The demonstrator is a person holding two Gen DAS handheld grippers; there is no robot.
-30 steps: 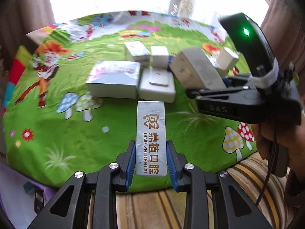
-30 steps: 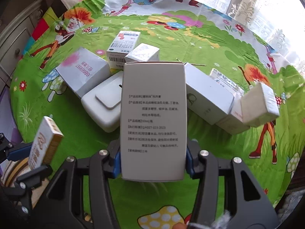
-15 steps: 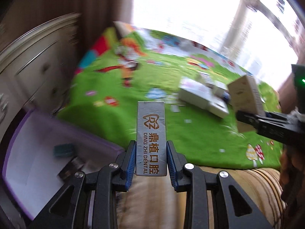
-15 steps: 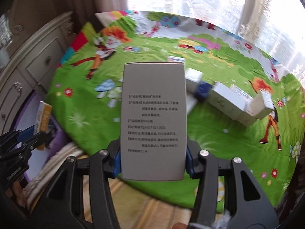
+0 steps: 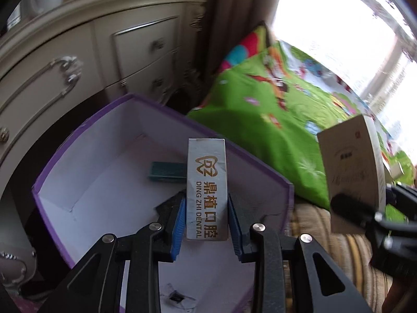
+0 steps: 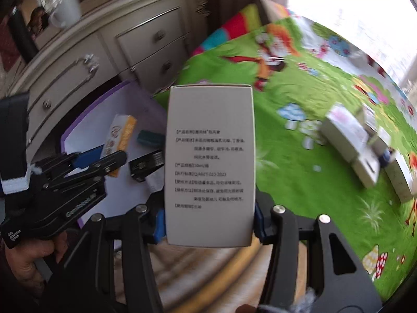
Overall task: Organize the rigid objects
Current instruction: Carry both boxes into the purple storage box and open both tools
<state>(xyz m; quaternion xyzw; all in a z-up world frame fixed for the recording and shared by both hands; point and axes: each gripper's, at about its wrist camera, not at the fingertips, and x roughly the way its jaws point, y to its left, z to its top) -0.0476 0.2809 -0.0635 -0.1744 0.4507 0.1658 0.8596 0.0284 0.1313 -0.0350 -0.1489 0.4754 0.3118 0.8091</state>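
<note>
The open purple cardboard box with white interior (image 5: 86, 182) is largely unoccupied at frame centre-left; a small teal box (image 5: 168, 174) and a black packet (image 6: 146, 167) are found on its floor, leaving bare floor at the left.

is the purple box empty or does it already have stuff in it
Not empty. Inside the open purple box lie a teal box and a black item on its white floor.

narrow box (image 5: 206, 190): "DING ZHI DENTAL" | grey box (image 6: 210, 167): "50mL"
</note>
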